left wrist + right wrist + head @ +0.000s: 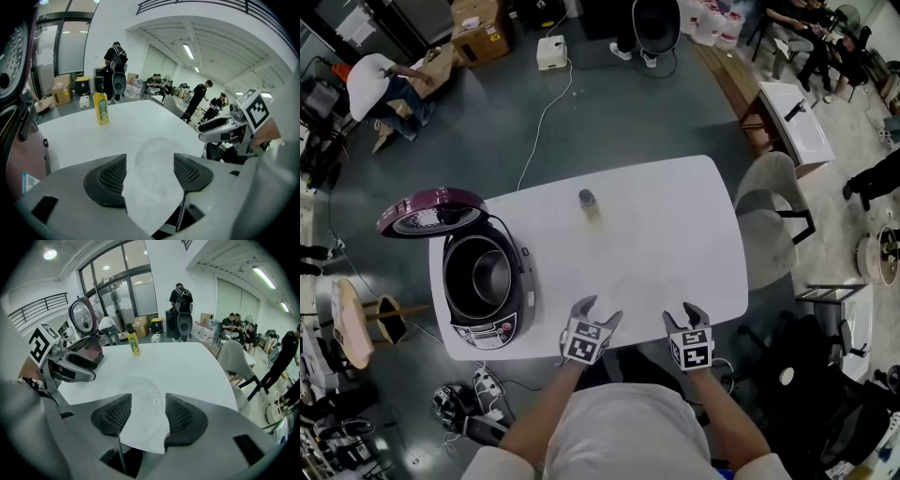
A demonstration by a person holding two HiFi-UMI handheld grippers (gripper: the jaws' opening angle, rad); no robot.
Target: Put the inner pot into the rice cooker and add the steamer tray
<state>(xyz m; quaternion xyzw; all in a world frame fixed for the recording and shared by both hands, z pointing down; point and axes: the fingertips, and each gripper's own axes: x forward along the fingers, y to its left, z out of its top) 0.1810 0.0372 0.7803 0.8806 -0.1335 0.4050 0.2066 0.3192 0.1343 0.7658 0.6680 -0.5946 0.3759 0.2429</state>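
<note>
The rice cooker [483, 286] stands at the table's left end with its maroon lid [431, 211] swung up. A dark inner pot [480, 275] sits inside it. A clear round steamer tray [157, 159] lies flat on the white table [656, 216], just beyond both pairs of jaws; it also shows in the right gripper view as a faint disc [140, 397]. My left gripper [598, 311] and right gripper [682, 314] hover side by side over the table's near edge. Both are open, with nothing pressed between the pads.
A yellow oil bottle [587, 200] stands upright mid-table, beyond the tray. A grey chair [769, 220] is at the table's right end. Cables, boxes and several people are on the floor around the table.
</note>
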